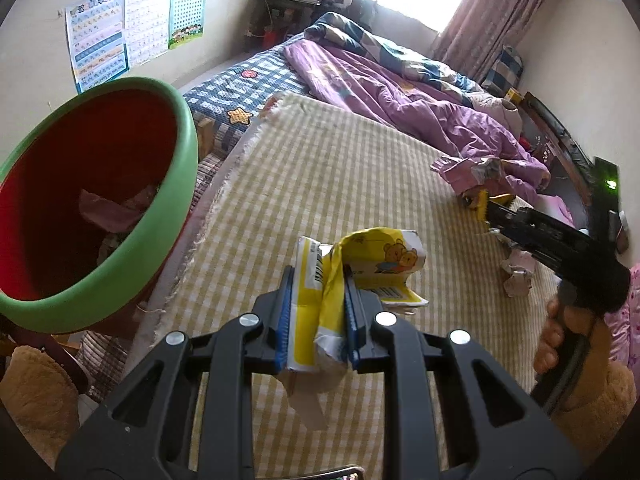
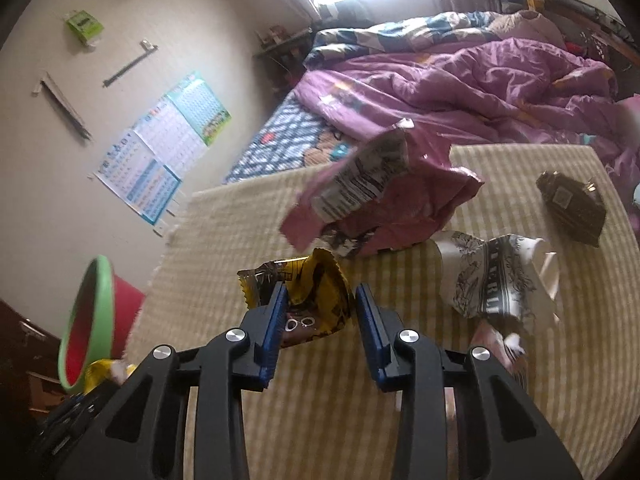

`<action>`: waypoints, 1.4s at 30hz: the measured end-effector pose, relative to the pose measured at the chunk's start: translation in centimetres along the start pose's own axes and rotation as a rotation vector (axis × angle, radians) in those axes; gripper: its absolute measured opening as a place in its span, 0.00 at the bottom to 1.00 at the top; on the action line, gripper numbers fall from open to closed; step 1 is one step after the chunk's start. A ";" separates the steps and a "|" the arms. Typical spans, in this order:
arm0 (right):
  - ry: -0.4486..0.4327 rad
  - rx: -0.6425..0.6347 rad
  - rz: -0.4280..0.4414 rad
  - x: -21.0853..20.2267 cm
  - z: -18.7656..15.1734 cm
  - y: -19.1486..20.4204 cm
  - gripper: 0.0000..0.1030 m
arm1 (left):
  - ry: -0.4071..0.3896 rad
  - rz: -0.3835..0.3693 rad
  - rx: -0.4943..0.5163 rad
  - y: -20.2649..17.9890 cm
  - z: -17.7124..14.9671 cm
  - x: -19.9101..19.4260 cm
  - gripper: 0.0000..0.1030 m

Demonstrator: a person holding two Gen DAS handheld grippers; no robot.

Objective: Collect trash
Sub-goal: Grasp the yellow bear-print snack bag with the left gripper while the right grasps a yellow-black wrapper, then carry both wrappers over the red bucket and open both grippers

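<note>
Left tongs [image 1: 316, 312] clamp a crumpled yellow-white carton [image 1: 360, 268] — right tongs [image 2: 320, 320] gape.

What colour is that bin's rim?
The bin's rim is green; its inside is red. It shows best in the left wrist view.

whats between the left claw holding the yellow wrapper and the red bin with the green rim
Nothing: in the left wrist view only bare yellow checked cloth lies between the left claw, shut on the yellow and white wrapper, and the green-rimmed red bin.
</note>
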State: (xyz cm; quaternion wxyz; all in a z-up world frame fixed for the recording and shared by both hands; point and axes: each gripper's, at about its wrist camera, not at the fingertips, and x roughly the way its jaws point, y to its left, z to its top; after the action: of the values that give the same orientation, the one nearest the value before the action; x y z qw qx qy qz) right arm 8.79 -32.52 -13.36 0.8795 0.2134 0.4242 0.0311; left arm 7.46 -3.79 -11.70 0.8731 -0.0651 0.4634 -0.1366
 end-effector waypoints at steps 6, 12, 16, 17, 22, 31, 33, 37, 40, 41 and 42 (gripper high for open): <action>-0.042 -0.038 0.053 -3.1 -0.4 2.3 0.33 | -0.049 0.013 0.010 -0.3 1.1 -1.1 0.21; -0.088 -0.098 0.093 -5.5 -0.3 5.1 0.34 | -0.134 0.061 -0.013 1.1 2.3 -3.8 0.21; -0.101 -0.130 0.113 -5.8 -0.5 6.8 0.34 | -0.162 0.083 -0.047 2.7 2.5 -4.9 0.21; -0.100 -0.137 0.120 -5.8 -0.5 7.3 0.34 | -0.166 0.086 -0.051 2.9 2.5 -5.1 0.21; -0.092 -0.170 0.138 -5.3 -0.7 9.1 0.34 | -0.179 0.102 -0.076 4.1 2.6 -5.5 0.21; -0.072 -0.204 0.178 -4.4 -1.3 11.7 0.34 | -0.192 0.108 -0.094 5.3 2.6 -5.8 0.21; -0.070 -0.212 0.187 -4.2 -1.3 12.4 0.34 | -0.199 0.108 -0.097 5.6 2.8 -5.9 0.21; -0.066 -0.226 0.201 -3.8 -1.3 13.6 0.34 | -0.211 0.114 -0.106 6.4 2.9 -6.3 0.21; -0.065 -0.241 0.212 -3.8 -1.8 14.8 0.34 | -0.217 0.120 -0.114 7.0 3.0 -6.5 0.21; -0.065 -0.245 0.215 -3.7 -1.8 15.1 0.34 | -0.219 0.123 -0.117 7.3 3.0 -6.6 0.21; -0.065 -0.248 0.216 -3.7 -1.9 15.3 0.34 | -0.221 0.125 -0.119 7.5 3.0 -6.6 0.21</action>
State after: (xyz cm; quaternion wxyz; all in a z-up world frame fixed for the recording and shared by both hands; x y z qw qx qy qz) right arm 6.95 -18.87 -5.56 0.9039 0.1484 0.3629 0.1710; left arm 7.78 5.26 -6.54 0.9203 -0.1024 0.3748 -0.0465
